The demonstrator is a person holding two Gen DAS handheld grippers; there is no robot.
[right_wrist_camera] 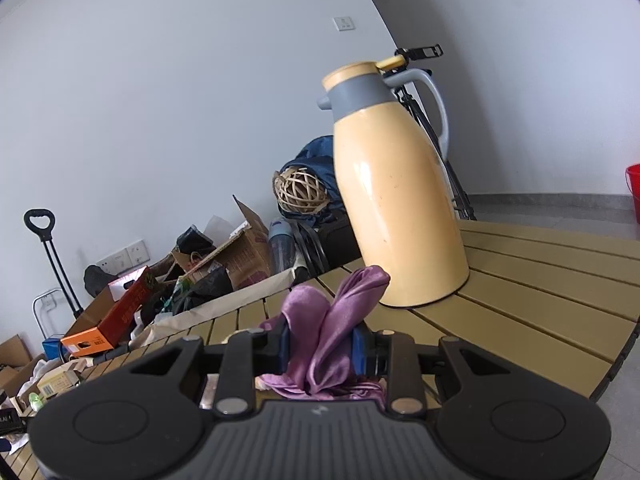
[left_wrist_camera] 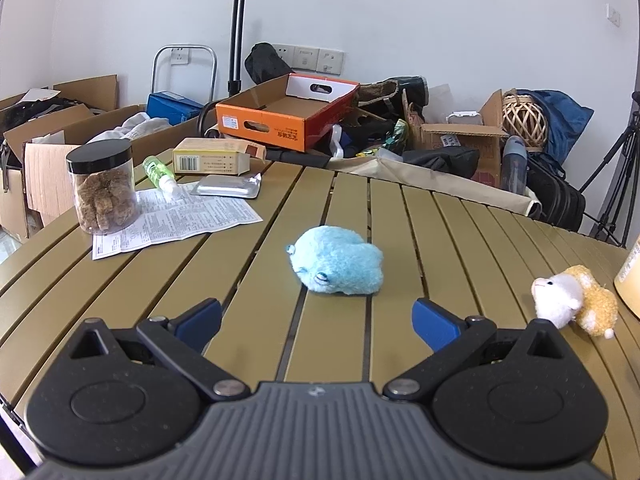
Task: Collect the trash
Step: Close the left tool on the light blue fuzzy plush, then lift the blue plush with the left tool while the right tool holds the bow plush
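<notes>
My left gripper [left_wrist_camera: 318,322] is open and empty, low over the slatted table [left_wrist_camera: 460,240], with a blue plush toy [left_wrist_camera: 338,261] just ahead between its fingers. At the table's far left lie a printed leaflet [left_wrist_camera: 180,218], an empty blister pack [left_wrist_camera: 226,187], a small green bottle [left_wrist_camera: 158,172] and a yellow carton [left_wrist_camera: 216,156]. My right gripper [right_wrist_camera: 322,346] is shut on a bunched purple cloth [right_wrist_camera: 332,328], held above the table near a yellow thermos jug [right_wrist_camera: 396,196].
A clear jar of snacks with a black lid [left_wrist_camera: 103,186] stands on the leaflet. A white and yellow plush toy [left_wrist_camera: 576,300] lies at the right. Cardboard boxes, an orange box [left_wrist_camera: 288,114], bags and a tripod [left_wrist_camera: 612,176] crowd the floor behind the table.
</notes>
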